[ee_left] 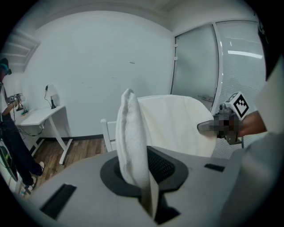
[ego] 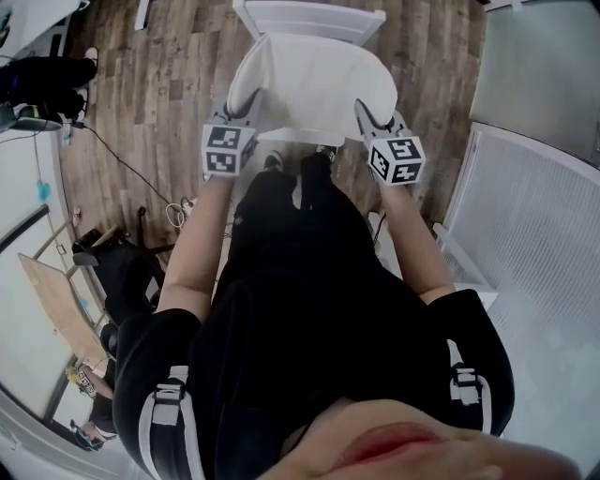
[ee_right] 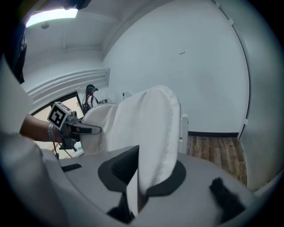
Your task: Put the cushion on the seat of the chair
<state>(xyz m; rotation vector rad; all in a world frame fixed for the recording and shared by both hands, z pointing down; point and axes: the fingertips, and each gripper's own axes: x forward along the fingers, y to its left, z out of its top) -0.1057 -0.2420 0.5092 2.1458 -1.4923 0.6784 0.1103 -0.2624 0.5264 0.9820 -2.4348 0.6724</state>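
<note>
The grey left gripper point(ego: 246, 105) has its jaws clamped on the left edge of the soft white fabric cushion point(ego: 309, 80). The grey right gripper point(ego: 367, 114) pinches the cushion's right edge. The cushion hangs spread between them, over the white chair point(ego: 309, 17) that stands on the brown plank floor point(ego: 169, 84).

I wear a black short-sleeved top point(ego: 309, 319) with white stripes point(ego: 167, 408) banding each sleeve, and past the top's hem come black trousers point(ego: 281, 202) and dark shoes point(ego: 272, 161). My left tongs point(ego: 249, 101) and right tongs point(ego: 362, 112) are grey and taper to slim tips. Each carries a white cube point(ego: 228, 148) printed with black square markers, and a dark recessed collar rings the jaws in the pale grey housing.
</note>
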